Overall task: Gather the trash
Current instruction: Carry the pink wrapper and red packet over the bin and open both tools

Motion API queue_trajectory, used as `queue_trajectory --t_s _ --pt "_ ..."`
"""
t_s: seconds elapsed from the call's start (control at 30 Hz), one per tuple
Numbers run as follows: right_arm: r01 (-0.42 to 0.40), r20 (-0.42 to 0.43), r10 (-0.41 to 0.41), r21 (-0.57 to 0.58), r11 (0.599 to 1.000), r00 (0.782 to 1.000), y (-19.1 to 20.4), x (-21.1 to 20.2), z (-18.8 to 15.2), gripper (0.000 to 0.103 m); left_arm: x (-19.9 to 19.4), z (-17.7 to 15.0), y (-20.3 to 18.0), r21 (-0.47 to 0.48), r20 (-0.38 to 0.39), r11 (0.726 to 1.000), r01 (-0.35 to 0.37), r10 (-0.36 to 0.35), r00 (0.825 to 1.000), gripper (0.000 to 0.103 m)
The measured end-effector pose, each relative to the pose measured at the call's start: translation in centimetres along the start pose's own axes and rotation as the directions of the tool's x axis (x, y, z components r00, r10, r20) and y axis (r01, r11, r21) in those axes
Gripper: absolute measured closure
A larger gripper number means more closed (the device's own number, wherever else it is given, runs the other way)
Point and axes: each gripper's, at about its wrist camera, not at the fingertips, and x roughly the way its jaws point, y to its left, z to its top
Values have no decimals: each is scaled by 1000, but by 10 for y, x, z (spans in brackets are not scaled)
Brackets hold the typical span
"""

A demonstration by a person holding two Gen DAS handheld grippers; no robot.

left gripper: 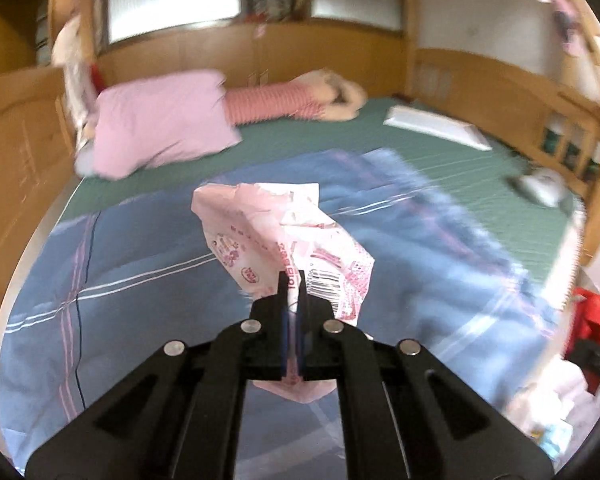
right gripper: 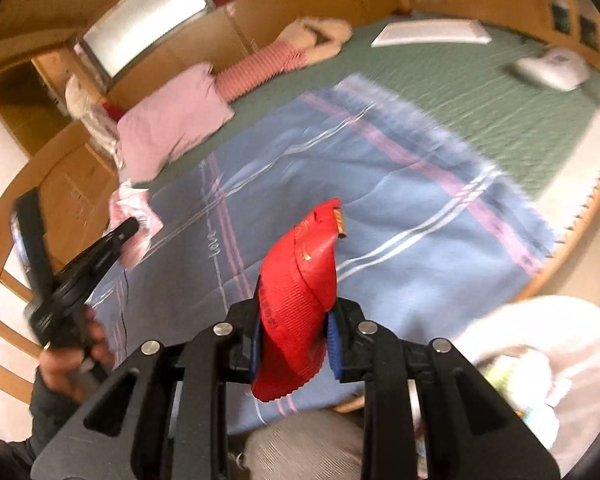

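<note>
Pink wrapper (left gripper: 284,240) pinched in left gripper (left gripper: 293,292); red wrapper (right gripper: 300,280) clamped in right gripper (right gripper: 296,332)

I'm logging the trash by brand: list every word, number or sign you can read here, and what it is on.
"love": in script on the blue plaid blanket.
Pink wrapper in the left gripper: a barcode and red print, too blurred to read.
Red wrapper in the right gripper: faint marks, unreadable.
Nothing else legible.

Pink wrapper (left gripper: 284,248), red wrapper (right gripper: 300,300)
</note>
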Motion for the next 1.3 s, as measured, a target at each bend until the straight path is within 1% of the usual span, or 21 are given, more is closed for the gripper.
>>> queue_trajectory --t_s 0.1,0.17,0.23,0.3,0.37,0.4,0.5,0.6,0.73,0.83,0.93,1.0,1.03,1.07,1.1,1.13,1.17,1.2,1.23,1.27,1.3 --pt "51 67 -51 11 999 996 -15 -47 -14 77 -47 -7 -45 54 35 995 80 -82 996 99" --pt "80 104 -83 26 996 991 -26 -75 -24 77 -75 -15 -74 95 47 986 137 -142 989 99" --pt "105 138 -111 48 993 984 -40 -105 -35 76 -101 -27 -106 137 50 971 198 -206 977 99" --pt "123 161 -133 70 990 978 -50 -126 -46 76 -120 -38 -131 164 42 956 244 -254 966 99" --pt "143 191 -159 97 985 969 -63 -152 -58 76 -138 -52 -161 201 26 933 297 -308 951 99" --pt "148 200 -167 106 983 966 -66 -159 -62 76 -144 -57 -171 213 22 927 308 -320 947 99" --pt "166 232 -196 143 976 953 -82 -187 -78 76 -166 -74 -208 258 10 897 359 -375 927 99" --pt "181 255 -221 171 968 941 -94 -210 -93 76 -182 -87 -237 287 9 876 387 -406 914 98" --pt "200 271 -250 199 959 929 -106 -230 -110 76 -187 -102 -265 322 -24 853 411 -427 904 98" --pt "205 276 -262 221 954 925 -116 -239 -118 76 -180 -112 -280 337 -64 839 427 -432 900 98" --pt "206 273 -269 240 949 924 -124 -241 -123 76 -168 -118 -289 343 -106 835 429 -420 901 98" --pt "206 271 -272 249 946 923 -128 -242 -126 76 -159 -121 -295 344 -135 833 433 -413 901 96" --pt "205 271 -272 250 946 923 -129 -242 -127 76 -155 -124 -298 346 -150 833 432 -405 902 94" --pt "207 270 -274 252 945 923 -130 -241 -127 76 -152 -126 -301 351 -152 836 421 -393 907 93" --pt "207 270 -274 252 945 923 -131 -240 -125 76 -151 -126 -298 354 -153 837 417 -388 909 86" --pt "206 270 -273 253 945 923 -131 -241 -126 76 -149 -126 -298 354 -158 837 417 -386 909 74" --pt "206 270 -273 254 945 923 -132 -240 -125 76 -148 -124 -297 350 -158 838 419 -388 908 67" --pt "207 269 -275 254 945 923 -132 -242 -128 76 -149 -123 -295 344 -150 841 417 -389 909 56" --pt "206 268 -274 255 945 924 -133 -241 -128 76 -151 -121 -293 341 -142 844 414 -389 910 50" --pt "205 266 -273 256 945 925 -133 -240 -127 76 -153 -120 -291 338 -132 847 410 -389 912 48" --pt "205 264 -273 257 944 925 -134 -239 -128 76 -154 -119 -290 338 -126 849 406 -387 914 42"
